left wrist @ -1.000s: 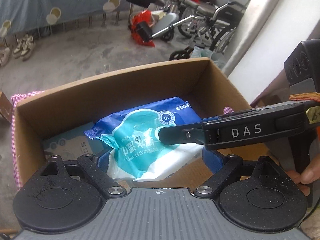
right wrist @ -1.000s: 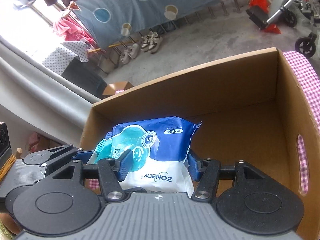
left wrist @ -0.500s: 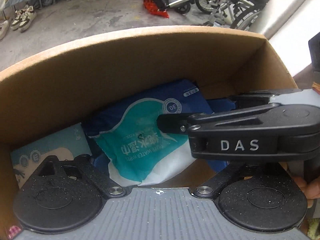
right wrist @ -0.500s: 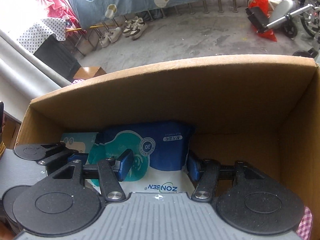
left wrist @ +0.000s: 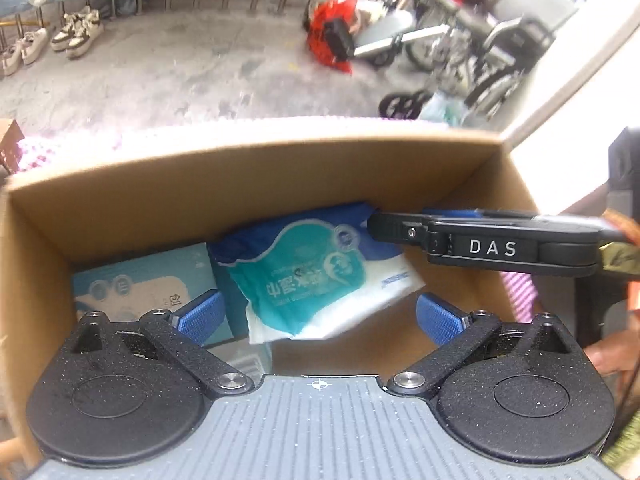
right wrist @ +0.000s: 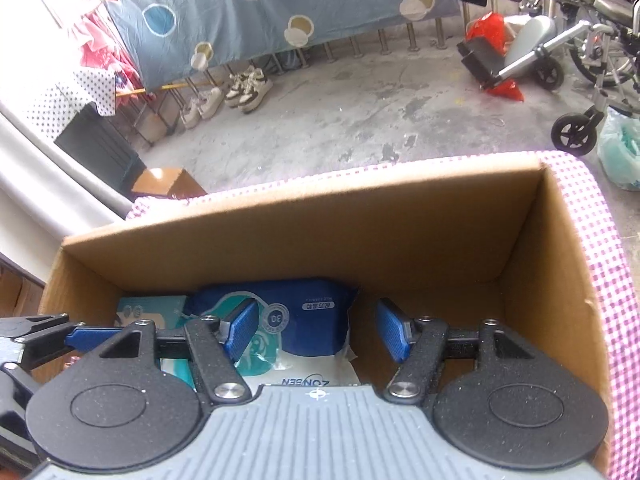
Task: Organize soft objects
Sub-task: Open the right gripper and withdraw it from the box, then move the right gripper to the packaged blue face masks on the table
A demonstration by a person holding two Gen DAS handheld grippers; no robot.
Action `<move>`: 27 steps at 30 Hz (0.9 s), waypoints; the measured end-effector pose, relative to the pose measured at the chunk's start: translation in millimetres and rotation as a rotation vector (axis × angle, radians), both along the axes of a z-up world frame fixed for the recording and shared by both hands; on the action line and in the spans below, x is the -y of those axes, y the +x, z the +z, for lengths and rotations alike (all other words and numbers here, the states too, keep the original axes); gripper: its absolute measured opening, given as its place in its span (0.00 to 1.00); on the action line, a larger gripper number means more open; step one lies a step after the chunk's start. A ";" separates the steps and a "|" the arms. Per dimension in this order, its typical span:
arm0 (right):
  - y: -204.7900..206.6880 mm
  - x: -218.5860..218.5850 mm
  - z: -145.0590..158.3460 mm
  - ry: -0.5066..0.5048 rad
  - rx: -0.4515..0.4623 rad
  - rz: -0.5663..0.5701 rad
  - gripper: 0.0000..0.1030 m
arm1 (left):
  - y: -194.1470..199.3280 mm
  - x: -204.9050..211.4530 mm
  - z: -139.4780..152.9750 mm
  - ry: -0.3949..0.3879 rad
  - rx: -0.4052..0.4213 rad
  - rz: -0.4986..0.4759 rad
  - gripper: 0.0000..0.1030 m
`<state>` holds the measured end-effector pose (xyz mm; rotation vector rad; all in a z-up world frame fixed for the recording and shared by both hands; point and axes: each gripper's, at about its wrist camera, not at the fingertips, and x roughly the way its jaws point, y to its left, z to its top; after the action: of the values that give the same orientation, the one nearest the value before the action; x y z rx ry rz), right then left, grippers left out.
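A soft blue, teal and white wet-wipes pack (left wrist: 320,276) lies inside the cardboard box (left wrist: 240,184), tilted against a flat teal packet (left wrist: 140,284). My left gripper (left wrist: 320,316) hangs just short of the pack. Its jaws are still opening and its blue pads (left wrist: 200,312) stand clear on either side. The right gripper (right wrist: 316,332) straddles the pack (right wrist: 312,320), and its jaws are opening too. Its right pad (right wrist: 394,334) stands well off the wrapper. Its arm, marked DAS, reaches in from the right in the left wrist view (left wrist: 378,226).
The box (right wrist: 520,240) stands on a pink checked cloth (right wrist: 600,280); its right half shows bare cardboard floor. Beyond it are a concrete floor, wheelchairs (left wrist: 500,40), shoes (right wrist: 244,88) and a hanging blue sheet (right wrist: 260,4). A hand (left wrist: 608,356) holds the right gripper's handle.
The pack went down into the box with both grippers. The right jaws, shut on it before, have spread off it; the left jaws have widened, and both grippers have drawn back a little.
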<state>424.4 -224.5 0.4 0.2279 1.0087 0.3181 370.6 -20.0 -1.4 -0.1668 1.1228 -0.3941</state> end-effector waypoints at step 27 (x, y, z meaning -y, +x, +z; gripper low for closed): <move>-281.6 -1.3 199.5 0.321 0.520 0.193 0.90 | -266.9 -92.8 134.6 -0.154 0.468 0.119 1.00</move>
<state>142.8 -223.3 199.9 0.3179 0.4610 0.6788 103.7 72.8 133.2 -0.2606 0.6183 -0.3883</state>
